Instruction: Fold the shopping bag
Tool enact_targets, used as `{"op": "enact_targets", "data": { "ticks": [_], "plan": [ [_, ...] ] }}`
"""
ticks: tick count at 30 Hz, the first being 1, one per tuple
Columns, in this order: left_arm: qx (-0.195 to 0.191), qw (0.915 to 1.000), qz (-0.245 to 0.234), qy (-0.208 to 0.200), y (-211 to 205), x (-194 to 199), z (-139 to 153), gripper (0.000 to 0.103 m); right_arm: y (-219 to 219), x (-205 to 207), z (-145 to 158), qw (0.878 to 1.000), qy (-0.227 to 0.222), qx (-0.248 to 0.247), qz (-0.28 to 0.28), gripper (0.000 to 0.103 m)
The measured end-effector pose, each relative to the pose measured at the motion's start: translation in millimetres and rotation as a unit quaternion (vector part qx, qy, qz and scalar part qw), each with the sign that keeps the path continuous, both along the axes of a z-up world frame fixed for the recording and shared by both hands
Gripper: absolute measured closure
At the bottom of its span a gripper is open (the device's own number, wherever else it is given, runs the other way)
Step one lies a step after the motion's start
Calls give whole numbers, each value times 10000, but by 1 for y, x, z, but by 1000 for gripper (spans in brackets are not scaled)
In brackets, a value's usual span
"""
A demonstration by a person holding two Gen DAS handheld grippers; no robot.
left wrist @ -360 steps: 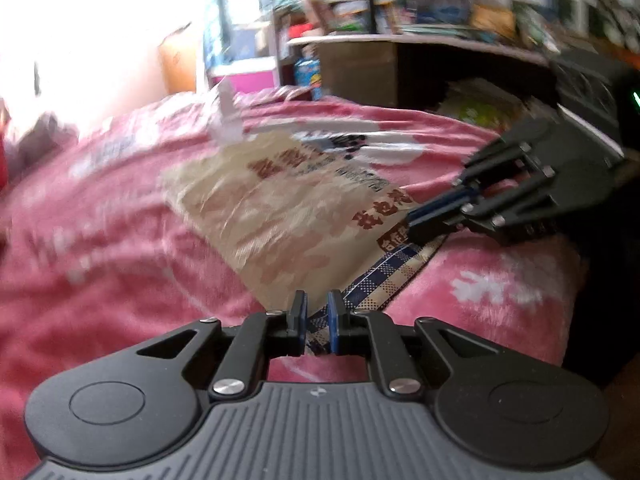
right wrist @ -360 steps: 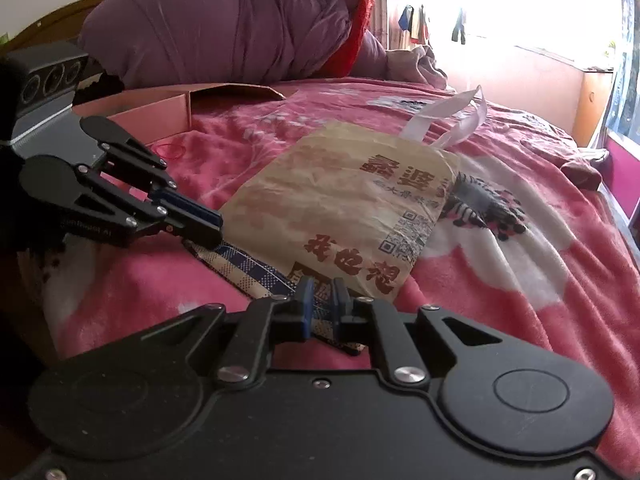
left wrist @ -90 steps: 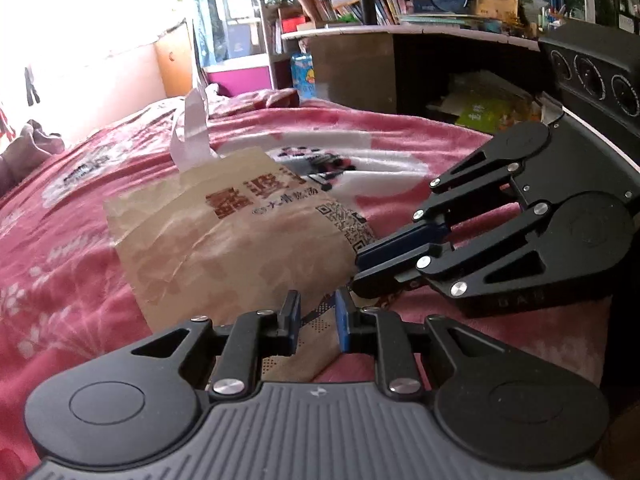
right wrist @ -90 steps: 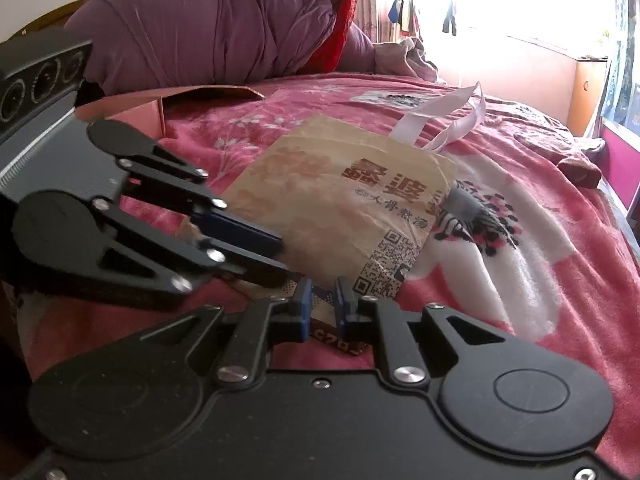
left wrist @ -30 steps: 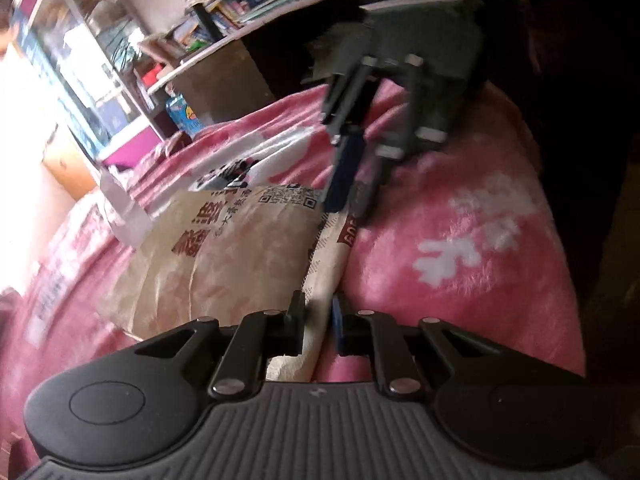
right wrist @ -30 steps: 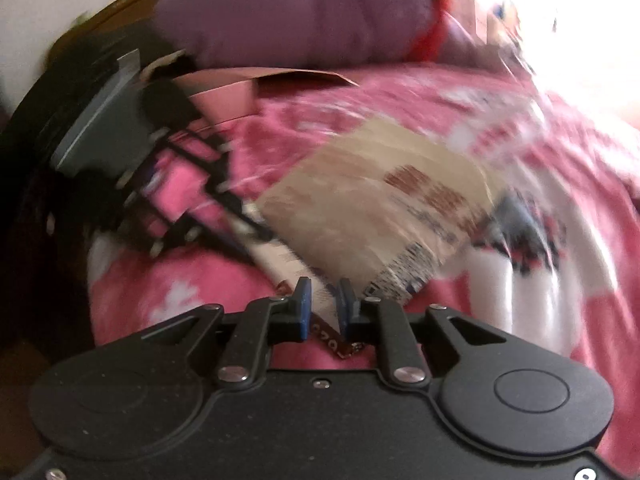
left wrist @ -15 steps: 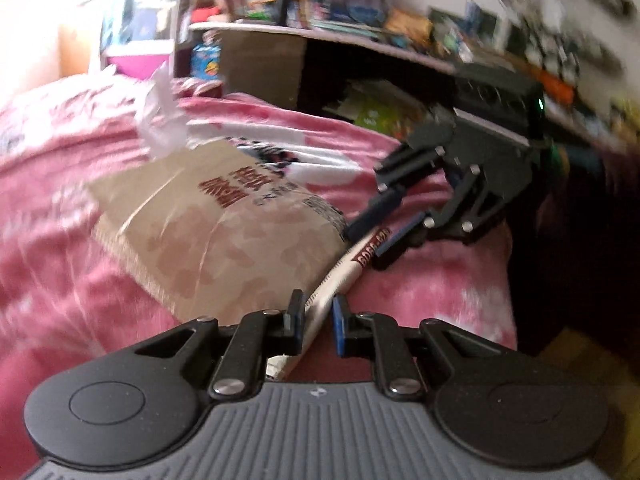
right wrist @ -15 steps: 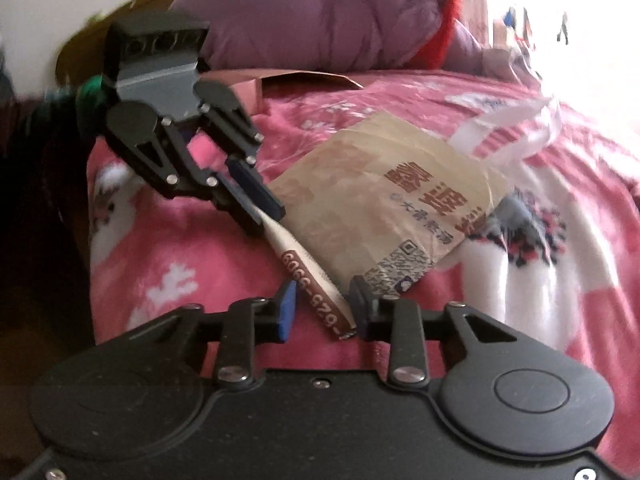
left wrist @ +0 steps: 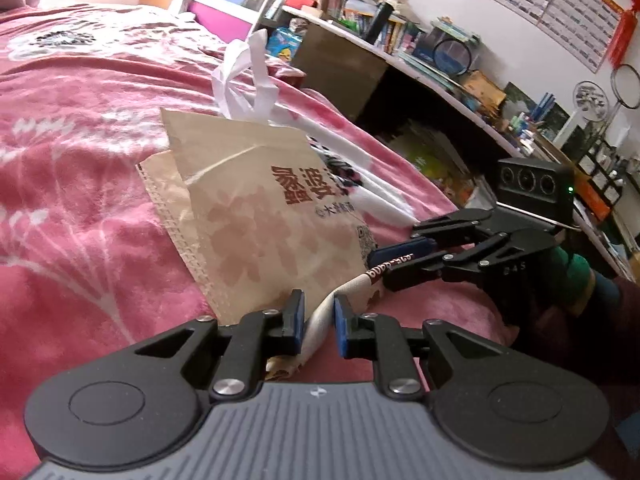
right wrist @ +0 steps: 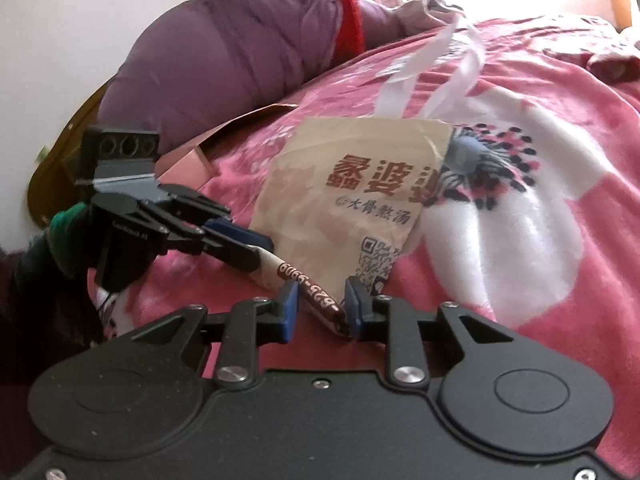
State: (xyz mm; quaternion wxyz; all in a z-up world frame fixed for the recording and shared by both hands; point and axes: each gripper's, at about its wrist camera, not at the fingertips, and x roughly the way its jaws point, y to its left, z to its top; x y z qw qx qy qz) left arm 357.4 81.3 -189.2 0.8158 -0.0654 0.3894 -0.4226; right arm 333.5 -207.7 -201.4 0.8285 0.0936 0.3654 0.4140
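A tan shopping bag (left wrist: 256,208) with red print and white handles (left wrist: 246,76) lies on the pink blanket. Its near edge is rolled into a narrow fold (left wrist: 360,284). My left gripper (left wrist: 319,318) is shut on the fold's left end; it also shows in the right wrist view (right wrist: 244,246). My right gripper (right wrist: 319,306) stands open around the fold's right end (right wrist: 308,286), jaws apart on either side; in the left wrist view it (left wrist: 396,258) sits at that end. The bag (right wrist: 360,196) and handles (right wrist: 432,68) show in the right wrist view.
The pink flowered blanket (left wrist: 80,200) covers the bed. A purple quilt (right wrist: 224,48) and a flat cardboard box (right wrist: 224,140) lie at the bed's far side. A desk with books (left wrist: 400,60) stands beyond the other side.
The bag's lower part has been rolled up into a narrow fold over the last seconds. In the last half second my right gripper has opened wider around the fold's end.
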Motion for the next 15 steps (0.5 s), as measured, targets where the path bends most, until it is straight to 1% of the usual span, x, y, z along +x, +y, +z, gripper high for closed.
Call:
{"op": "enact_targets", "data": {
  "ticks": [2, 6, 9, 12, 14, 15],
  "plan": [
    [117, 9998, 100, -153, -4, -1, 2, 82, 0, 2, -1, 10000, 42, 15, -75, 81],
    [403, 9977, 258, -489, -13, -4, 5, 79, -2, 1, -1, 9995, 53, -42, -304, 85],
    [744, 9938, 283, -782, -21, -9, 8, 77, 3, -2, 1, 9989, -111, -240, -389, 86],
    [1275, 9833, 330, -1254, -35, -17, 10, 77, 14, -6, 5, 9962, -412, -617, -456, 86],
    [1803, 9678, 338, -1725, -51, -25, 11, 77, 22, -10, 8, 9924, -637, -924, -502, 84],
    [2071, 9575, 343, -1979, -59, -31, 11, 78, 25, -11, 10, 9914, -675, -994, -523, 83]
  ]
}}
